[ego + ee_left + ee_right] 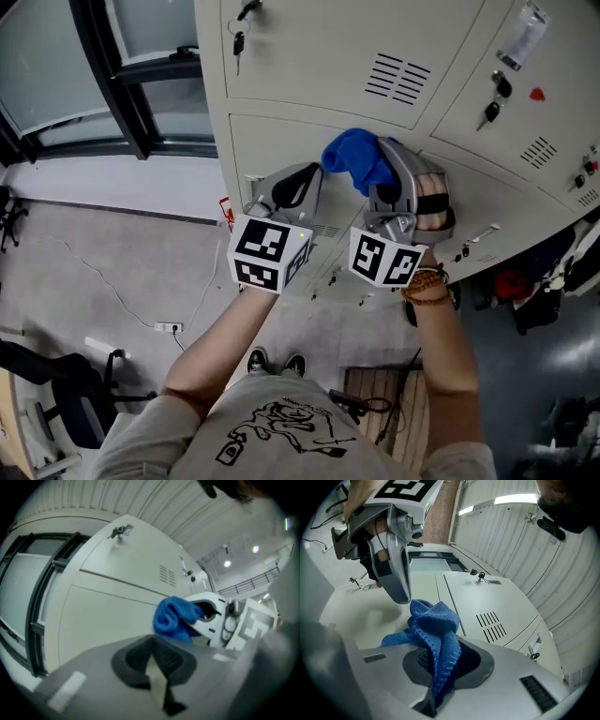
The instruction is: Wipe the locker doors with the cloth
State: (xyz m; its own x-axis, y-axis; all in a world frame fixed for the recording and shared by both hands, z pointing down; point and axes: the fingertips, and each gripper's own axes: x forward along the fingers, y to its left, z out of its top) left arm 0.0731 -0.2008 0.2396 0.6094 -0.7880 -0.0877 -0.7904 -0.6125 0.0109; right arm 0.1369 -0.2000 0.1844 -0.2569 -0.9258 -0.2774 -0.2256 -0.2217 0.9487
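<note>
Up at the door (277, 141), my right gripper (382, 187) had the cloth (354, 159) pinched, left gripper (296, 185) was closed on nothing beside it. Figured flat pressure and overlapping strokes would work best.

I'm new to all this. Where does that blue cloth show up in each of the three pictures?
Head view: the blue cloth is above centre.
Left gripper view: it is right of centre.
Right gripper view: it is at centre, pinched in the right tongs.
Shared landmark: the vent slots in the locker door beyond the cloth.
</note>
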